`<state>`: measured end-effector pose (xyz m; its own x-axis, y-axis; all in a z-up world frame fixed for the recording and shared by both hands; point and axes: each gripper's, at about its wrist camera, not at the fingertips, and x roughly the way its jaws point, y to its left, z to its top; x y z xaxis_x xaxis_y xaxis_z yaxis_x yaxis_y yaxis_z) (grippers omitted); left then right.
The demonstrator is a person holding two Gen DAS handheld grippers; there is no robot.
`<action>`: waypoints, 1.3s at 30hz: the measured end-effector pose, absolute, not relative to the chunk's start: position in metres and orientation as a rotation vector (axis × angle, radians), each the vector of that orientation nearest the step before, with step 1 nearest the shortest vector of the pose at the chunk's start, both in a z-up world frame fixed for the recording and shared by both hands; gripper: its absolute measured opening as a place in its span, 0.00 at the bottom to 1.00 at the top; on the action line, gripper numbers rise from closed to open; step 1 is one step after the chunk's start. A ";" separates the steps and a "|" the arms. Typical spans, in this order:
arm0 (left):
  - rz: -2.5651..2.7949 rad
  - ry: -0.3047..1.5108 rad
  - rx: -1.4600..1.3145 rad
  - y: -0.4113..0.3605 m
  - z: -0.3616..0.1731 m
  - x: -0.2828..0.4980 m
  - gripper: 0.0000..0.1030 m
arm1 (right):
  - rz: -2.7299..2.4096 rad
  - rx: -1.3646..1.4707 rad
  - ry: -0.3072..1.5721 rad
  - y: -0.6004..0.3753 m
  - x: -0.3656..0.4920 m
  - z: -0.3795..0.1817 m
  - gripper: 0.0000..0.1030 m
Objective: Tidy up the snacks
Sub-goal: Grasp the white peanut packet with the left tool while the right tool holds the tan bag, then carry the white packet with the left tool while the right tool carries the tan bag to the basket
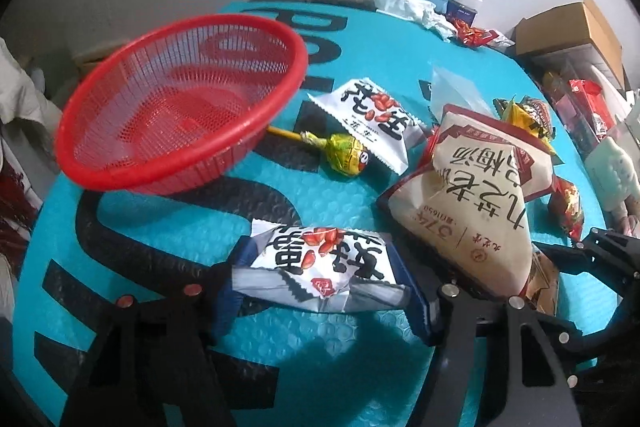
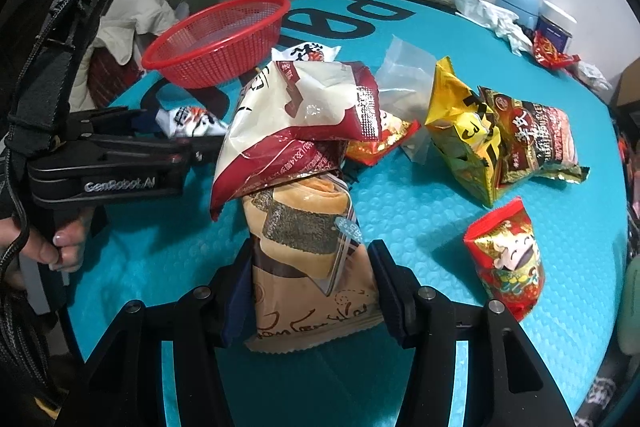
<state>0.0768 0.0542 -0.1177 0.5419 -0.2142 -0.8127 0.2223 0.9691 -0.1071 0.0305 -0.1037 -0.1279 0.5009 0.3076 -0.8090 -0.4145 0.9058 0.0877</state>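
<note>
My left gripper [image 1: 320,279] is shut on a white peanut packet [image 1: 320,263], held low over the teal mat. The empty red mesh basket [image 1: 120,163] stands tilted ahead to the left; it also shows in the right wrist view [image 2: 224,27]. A second white peanut packet [image 1: 372,115] and a green-wrapped lollipop [image 1: 344,157] lie ahead. My right gripper [image 2: 308,291] is shut on a tan seaweed-roll packet [image 2: 312,267]. A big cream and dark red bag [image 2: 296,115] lies over that packet's far end; it also shows in the left wrist view [image 1: 480,195].
A yellow bag [image 2: 460,131], a dark red-brown packet [image 2: 536,139], a small red cartoon packet [image 2: 508,259] and a clear plastic bag [image 2: 404,67] lie right of centre. Tissues [image 2: 488,15], a blue deer gadget [image 2: 516,3] and a jar [image 2: 554,27] stand at the back. Cardboard boxes [image 1: 568,27] stand beyond the table.
</note>
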 end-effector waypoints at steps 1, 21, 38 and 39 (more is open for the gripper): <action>-0.264 0.965 0.004 0.054 -0.117 0.078 0.61 | 0.434 -0.122 0.950 -0.104 0.029 -0.128 0.53; -0.285 0.978 -0.055 0.057 -0.108 0.002 0.59 | 0.447 -0.101 0.906 -0.111 -0.027 -0.117 0.51; -0.287 0.864 -0.081 0.064 -0.066 -0.048 0.59 | 0.490 -0.086 0.807 -0.108 -0.067 -0.088 0.51; -0.287 0.854 -0.081 0.064 -0.063 -0.049 0.59 | 0.494 -0.088 0.798 -0.107 -0.068 -0.086 0.51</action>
<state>-0.0492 0.0643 -0.0627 0.6209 -0.2815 -0.7316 0.2166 0.9586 -0.1850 -0.0684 -0.1072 -0.0857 0.5913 0.3911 -0.7053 -0.4562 0.8834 0.1074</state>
